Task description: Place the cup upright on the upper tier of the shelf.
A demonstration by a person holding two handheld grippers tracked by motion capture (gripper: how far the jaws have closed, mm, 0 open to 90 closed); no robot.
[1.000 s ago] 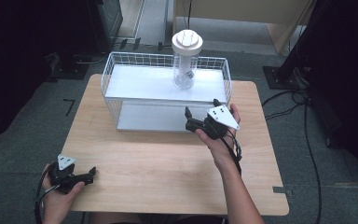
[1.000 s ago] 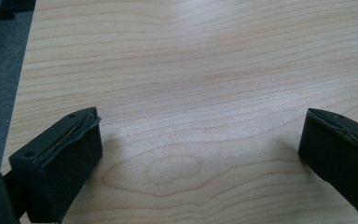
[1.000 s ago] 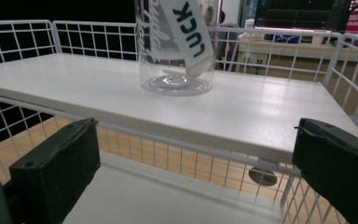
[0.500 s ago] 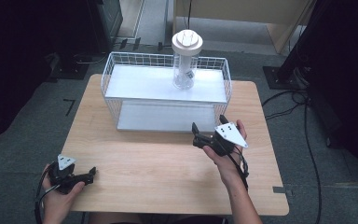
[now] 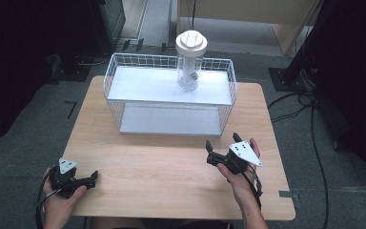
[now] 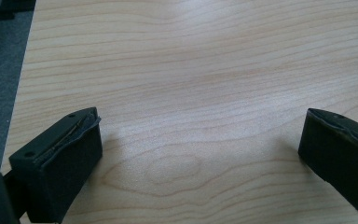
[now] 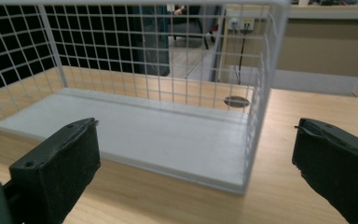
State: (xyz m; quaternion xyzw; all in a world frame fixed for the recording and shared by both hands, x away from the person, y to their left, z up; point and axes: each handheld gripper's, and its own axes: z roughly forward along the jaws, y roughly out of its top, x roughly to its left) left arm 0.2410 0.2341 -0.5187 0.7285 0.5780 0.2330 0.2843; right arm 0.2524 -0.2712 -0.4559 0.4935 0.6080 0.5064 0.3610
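High view, table: a light wooden table (image 5: 171, 171) with 2 hand-held grippers near its front edge.
High view, basket: a white wire basket (image 5: 169, 102) stands at the far half of the table, with 2 white shelves (1 above the other).
High view, jar: a clear jar (image 5: 189, 64) with a round white lid stands upright on the upper shelf, toward the basket's right part.
High view, right gripper: the right gripper (image 5: 219, 145) hovers at the right front of the table, jaws spread apart and pointing toward the basket's front right corner; it is near the basket but apart from it, and well apart from the jar.
High view, left gripper: the left gripper (image 5: 93, 177) sits low at the front left corner of the table, far from basket and jar.
Left gripper view, jaws: the 2 black jaws stand wide apart, nothing between them.
Left gripper view, surface: bare wood grain of the table (image 6: 191, 93) lies under and ahead of the jaws.
Right gripper view, jaws: wide apart and empty (both pads clear of the wire).
Right gripper view, basket: the basket (image 7: 261, 93) is ahead of the jaws, its lower white shelf and right front corner post between them in the view, untouched.
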